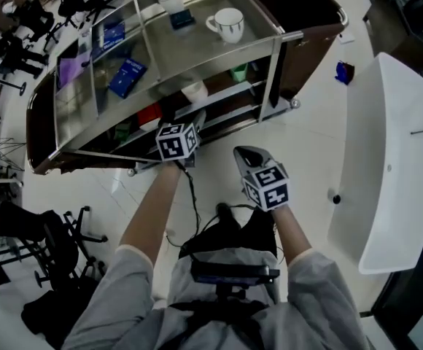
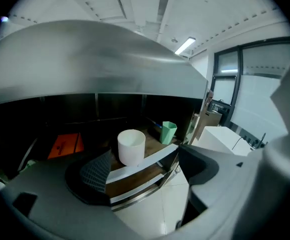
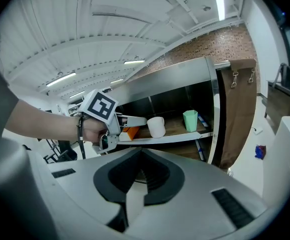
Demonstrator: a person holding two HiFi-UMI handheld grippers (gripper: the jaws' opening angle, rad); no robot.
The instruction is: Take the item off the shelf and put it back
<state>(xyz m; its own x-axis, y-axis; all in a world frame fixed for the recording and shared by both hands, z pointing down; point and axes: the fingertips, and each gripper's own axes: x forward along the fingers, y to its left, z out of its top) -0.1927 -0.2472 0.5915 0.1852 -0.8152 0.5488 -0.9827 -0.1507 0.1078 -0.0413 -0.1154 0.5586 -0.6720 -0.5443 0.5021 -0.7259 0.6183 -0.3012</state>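
While the left gripper (image 2: pixel 145 168) hangs at the front edge of the shelf (image 2: pixel 150 160), its jaws stand wide apart, gripping nothing; the white cup (image 2: pixel 131 146) sits upright on that shelf just ahead of them, pads not on it; green cup (image 2: pixel 168 132) further right; right gripper (image 3: pixel 134 181) back from the shelf, jaws together, empty.

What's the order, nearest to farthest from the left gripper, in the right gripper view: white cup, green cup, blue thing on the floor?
1. white cup: on the shelf, just right of the left gripper.
2. green cup: same shelf, farther right.
3. blue thing: down on the floor, beyond the shelf's right end.
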